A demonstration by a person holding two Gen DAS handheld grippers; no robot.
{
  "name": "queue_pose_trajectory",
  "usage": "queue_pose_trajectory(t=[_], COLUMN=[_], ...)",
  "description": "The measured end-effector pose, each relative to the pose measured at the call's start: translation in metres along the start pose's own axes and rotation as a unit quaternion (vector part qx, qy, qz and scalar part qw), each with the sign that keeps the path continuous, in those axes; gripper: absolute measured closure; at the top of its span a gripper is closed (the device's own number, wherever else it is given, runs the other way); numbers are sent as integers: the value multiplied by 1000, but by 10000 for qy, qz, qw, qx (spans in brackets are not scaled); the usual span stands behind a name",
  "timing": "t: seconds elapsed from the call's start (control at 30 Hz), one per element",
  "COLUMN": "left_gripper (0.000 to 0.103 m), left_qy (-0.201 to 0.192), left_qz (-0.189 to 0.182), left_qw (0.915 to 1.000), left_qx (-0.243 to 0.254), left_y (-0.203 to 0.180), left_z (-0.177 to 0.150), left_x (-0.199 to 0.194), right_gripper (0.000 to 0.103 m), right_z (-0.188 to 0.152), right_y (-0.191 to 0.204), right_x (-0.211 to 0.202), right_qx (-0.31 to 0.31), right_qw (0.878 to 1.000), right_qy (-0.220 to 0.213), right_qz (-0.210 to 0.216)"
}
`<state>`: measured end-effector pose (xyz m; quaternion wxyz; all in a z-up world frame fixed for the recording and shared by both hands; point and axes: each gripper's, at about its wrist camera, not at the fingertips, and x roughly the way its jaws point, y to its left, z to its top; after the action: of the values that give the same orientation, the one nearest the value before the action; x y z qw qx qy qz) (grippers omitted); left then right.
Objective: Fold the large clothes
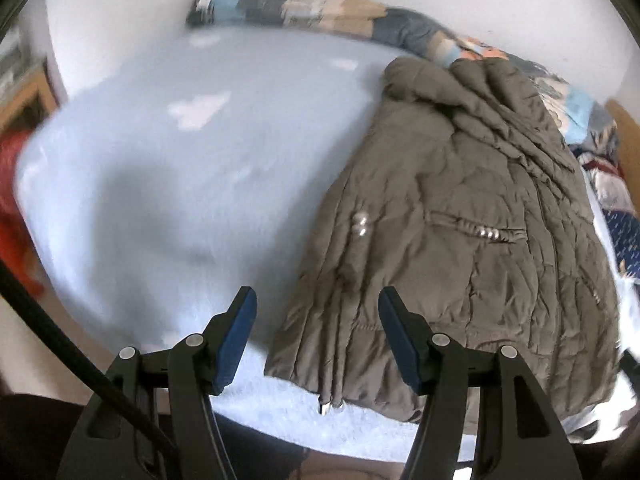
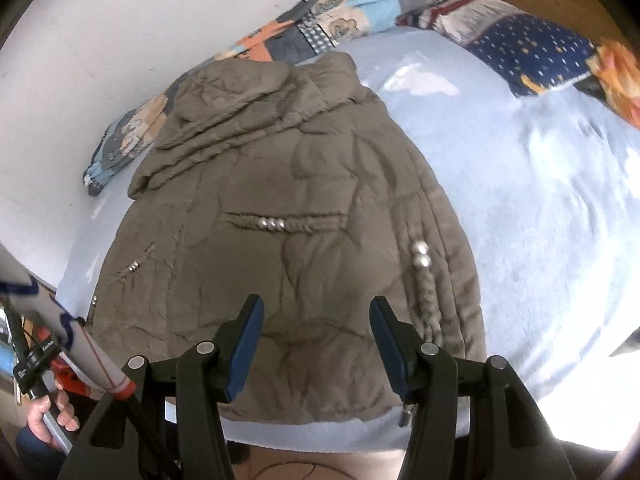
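Note:
A grey-brown quilted jacket (image 1: 460, 220) lies flat on the light blue bed sheet (image 1: 180, 184), hem toward me, with a sleeve folded across its upper part (image 2: 240, 112). Metal beads mark its pockets. My left gripper (image 1: 317, 300) hovers open above the jacket's left hem corner, nothing between its blue pads. In the right wrist view the jacket (image 2: 288, 200) fills the middle. There my right gripper (image 2: 316, 308) stands open over the hem's middle, with no cloth pinched. A zip pull (image 2: 405, 416) hangs at the hem by the right finger.
A patchwork blanket (image 2: 320, 20) runs along the white wall behind the jacket. A dark blue patterned pillow (image 2: 528, 48) lies at the far right. A person's hand (image 2: 52, 408) holds a pole at the bed's near left. The bed's front edge runs just under both grippers.

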<state>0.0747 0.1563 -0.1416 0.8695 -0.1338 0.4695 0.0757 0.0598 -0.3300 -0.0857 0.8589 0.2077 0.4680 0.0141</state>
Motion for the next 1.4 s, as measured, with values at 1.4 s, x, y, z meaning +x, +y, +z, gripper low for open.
queue_pose_trajectory(t=[1.4], left_gripper=[36], left_qy=[455], left_qz=[-1072], left_qw=[9868], left_qx=[-1128], left_y=[25], left_z=[-15], left_x=[39], right_gripper=[33], right_z=[-26], right_y=[-93], right_x=[37], right_qx=[2103], right_qw=[9758], right_qy=[460], right_qz=[395])
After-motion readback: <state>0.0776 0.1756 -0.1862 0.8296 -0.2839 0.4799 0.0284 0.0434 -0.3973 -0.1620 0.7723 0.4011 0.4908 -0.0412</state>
